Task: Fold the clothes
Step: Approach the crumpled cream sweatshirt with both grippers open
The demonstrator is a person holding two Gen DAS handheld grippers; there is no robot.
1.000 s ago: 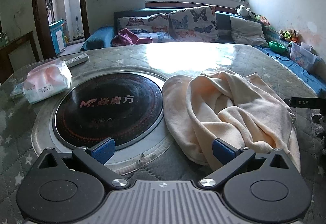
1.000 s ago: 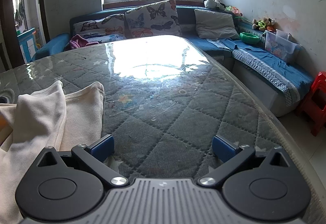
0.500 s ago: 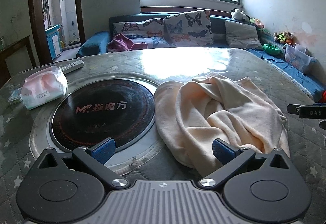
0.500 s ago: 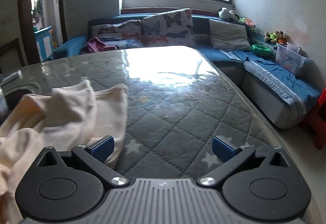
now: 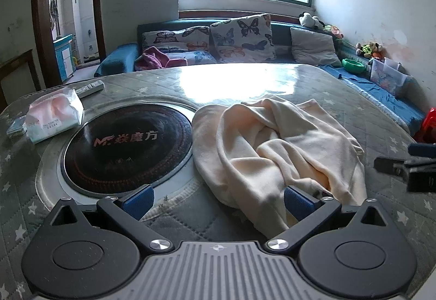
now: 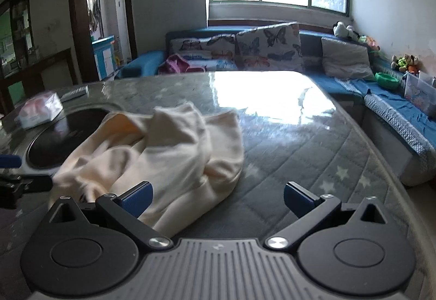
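both grippers, left (image 5: 216, 197) and right (image 6: 216, 195), gape wide and empty, flanking the rumpled garment (image 5: 272, 147) ahead, likely to seize its edges.

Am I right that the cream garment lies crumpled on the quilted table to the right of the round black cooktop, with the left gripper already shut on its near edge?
Not quite: the left gripper is open, its jaws spread wide and holding nothing, as the left wrist view shows. The rest stands: the cream garment lies crumpled on the quilted table, right of the round black cooktop.
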